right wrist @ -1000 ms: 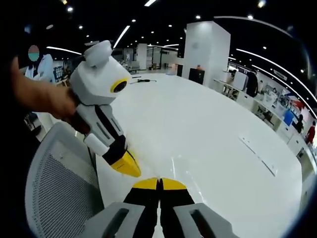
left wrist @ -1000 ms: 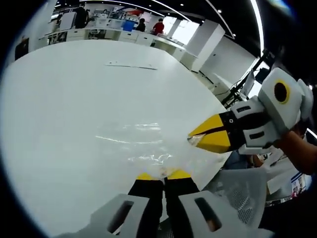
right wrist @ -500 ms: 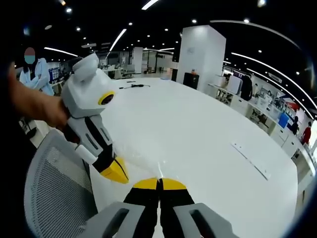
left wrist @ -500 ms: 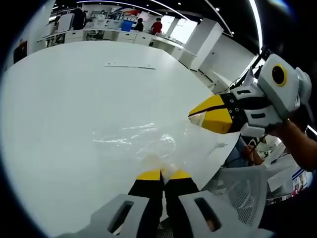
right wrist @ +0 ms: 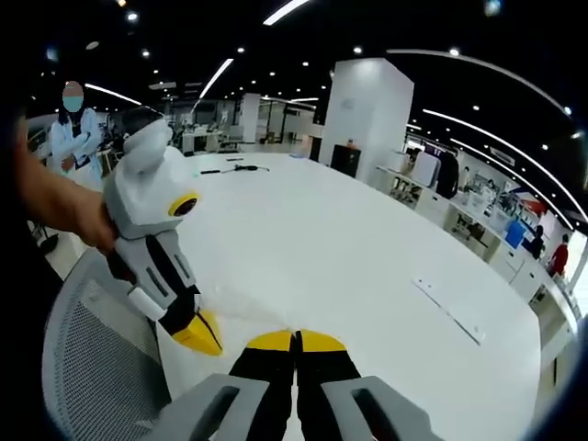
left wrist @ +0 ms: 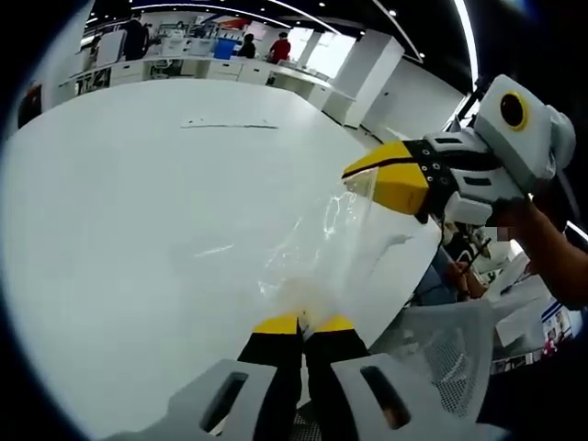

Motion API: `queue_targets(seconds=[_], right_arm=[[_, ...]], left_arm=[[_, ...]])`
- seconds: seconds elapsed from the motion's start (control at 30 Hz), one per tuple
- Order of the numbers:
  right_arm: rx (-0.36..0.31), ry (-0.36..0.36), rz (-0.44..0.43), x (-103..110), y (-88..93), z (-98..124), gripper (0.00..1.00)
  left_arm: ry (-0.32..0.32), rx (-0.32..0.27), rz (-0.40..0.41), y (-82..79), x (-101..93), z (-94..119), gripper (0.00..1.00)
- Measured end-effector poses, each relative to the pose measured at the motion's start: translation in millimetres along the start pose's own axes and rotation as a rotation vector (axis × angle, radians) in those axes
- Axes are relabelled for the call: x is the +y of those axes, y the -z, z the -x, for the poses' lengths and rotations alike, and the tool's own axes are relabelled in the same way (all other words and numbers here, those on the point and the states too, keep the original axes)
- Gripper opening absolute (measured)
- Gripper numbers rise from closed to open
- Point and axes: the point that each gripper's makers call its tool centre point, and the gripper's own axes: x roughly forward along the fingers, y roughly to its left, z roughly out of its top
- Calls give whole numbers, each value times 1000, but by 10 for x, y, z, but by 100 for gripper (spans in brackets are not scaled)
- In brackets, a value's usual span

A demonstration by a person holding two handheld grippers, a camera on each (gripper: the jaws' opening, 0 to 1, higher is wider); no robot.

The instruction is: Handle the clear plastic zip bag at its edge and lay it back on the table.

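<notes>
Clear bag [left wrist: 317,248]: stretched above white table [left wrist: 138,230], pinched at opposite edges by closed left gripper [left wrist: 303,323] and closed right gripper [left wrist: 367,179]. Mesh chair [right wrist: 92,358] beside table.

Legible text, labels, brands, numbers, signs: none that you can read in either view. Your tools, the bag and the bench carry no visible marking, and anything on the far desks and walls is too small and blurred to make out.
</notes>
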Motion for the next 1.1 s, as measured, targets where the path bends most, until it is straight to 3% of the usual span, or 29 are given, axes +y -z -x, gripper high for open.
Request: queue_targets(seconds=[0.4,0.9,1.1], right_arm=[[-29,65,-4,-143,-71,52,0],[-25,72,-2,-162,-59,69,0],[-22,68,8,-174,-66,77,0]], left_arm=[[23,1,-70,-110,-87,39,0],[18,14,-113,-137,-103,24,0],[18,-7,-120,-221,-77,36,0]])
